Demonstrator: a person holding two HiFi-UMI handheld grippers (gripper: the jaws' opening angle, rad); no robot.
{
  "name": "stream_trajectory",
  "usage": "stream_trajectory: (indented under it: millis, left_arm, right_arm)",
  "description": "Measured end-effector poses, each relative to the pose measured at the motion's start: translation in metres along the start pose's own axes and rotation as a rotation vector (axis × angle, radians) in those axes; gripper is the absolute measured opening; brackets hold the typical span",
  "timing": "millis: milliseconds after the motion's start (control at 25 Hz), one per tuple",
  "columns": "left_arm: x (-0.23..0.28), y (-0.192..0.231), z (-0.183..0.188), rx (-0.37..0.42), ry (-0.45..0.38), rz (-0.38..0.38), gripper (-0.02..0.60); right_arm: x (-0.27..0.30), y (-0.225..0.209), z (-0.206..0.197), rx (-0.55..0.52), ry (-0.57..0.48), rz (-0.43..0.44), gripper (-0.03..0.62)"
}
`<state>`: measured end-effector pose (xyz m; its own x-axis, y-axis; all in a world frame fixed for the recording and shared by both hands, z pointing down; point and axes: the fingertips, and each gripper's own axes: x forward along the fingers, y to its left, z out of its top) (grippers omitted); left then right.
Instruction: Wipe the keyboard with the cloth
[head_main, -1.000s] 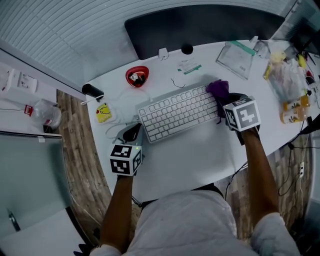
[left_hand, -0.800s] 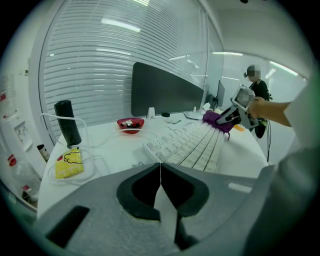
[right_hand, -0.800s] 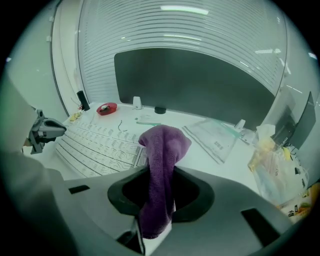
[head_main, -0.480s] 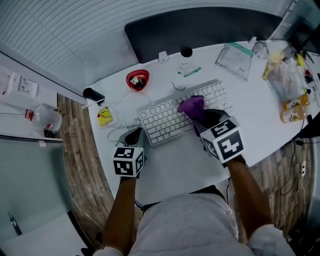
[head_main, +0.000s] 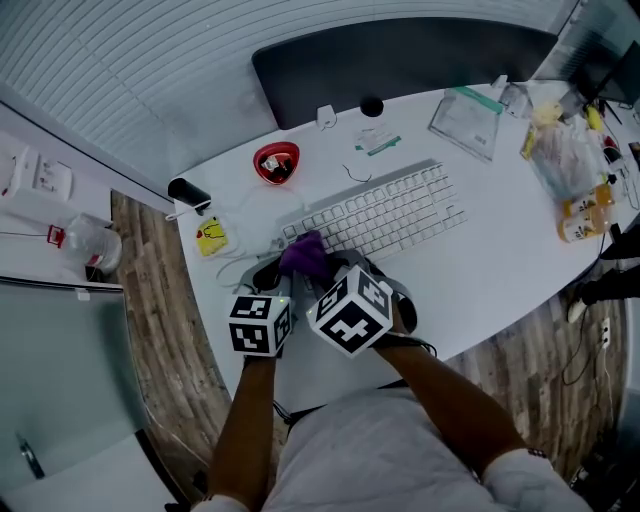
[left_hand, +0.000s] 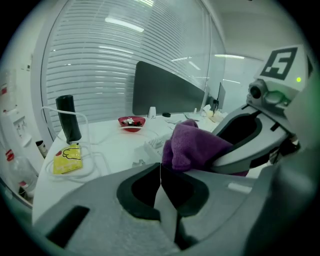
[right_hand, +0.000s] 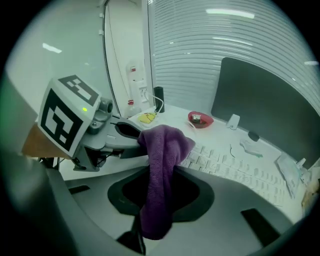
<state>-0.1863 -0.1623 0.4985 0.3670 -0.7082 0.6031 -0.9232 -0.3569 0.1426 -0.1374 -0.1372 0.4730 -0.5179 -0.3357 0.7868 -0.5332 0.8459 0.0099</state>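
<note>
Desk (head_main: 480, 270) bare at lower right of the keyboard (head_main: 385, 215). Obstructions: red bowl (head_main: 275, 160) and yellow packet (head_main: 211, 238) upper left, bottles (head_main: 580, 215) far right.

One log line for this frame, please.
phase: wipe | right gripper: shut on cloth, at keyboard left end | left gripper: shut, empty, alongside

You wear a light grey short-sleeved shirt (head_main: 370, 450). Your left hand-held gripper (head_main: 266, 272) and right hand-held gripper (head_main: 318, 270) are of one build: smooth grey moulded shells with black-lined oval recesses behind the jaws. Each carries a white cube printed with black square markers, noted as left cube (head_main: 258, 322) and right cube (head_main: 350, 310). A small green light (right_hand: 85, 109) is lit on the left unit, and a second green light (left_hand: 298, 79) on the right.
</note>
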Motion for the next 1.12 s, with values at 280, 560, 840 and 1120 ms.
stream_trajectory:
  millis: [280,560,840,1120]
  left_arm:
    - [-0.003,-0.005,0.003,0.02,-0.006,-0.004,0.017]
    - [-0.002,-0.006,0.003,0.026,0.004,0.007,0.017]
    - [-0.002,-0.008,0.003,0.032,0.016,0.019,0.017]
    - [-0.001,-0.006,0.004,0.034,0.015,0.023,0.017]
  right_arm:
    - [-0.016,-0.036,-0.021,0.034,0.011,-0.049,0.086]
    - [-0.065,-0.14,-0.089,0.193,0.048,-0.212,0.086]
    - [-0.108,-0.224,-0.147,0.301,0.082,-0.343,0.086]
    - [-0.13,-0.236,-0.157,0.311,0.083,-0.404,0.086]
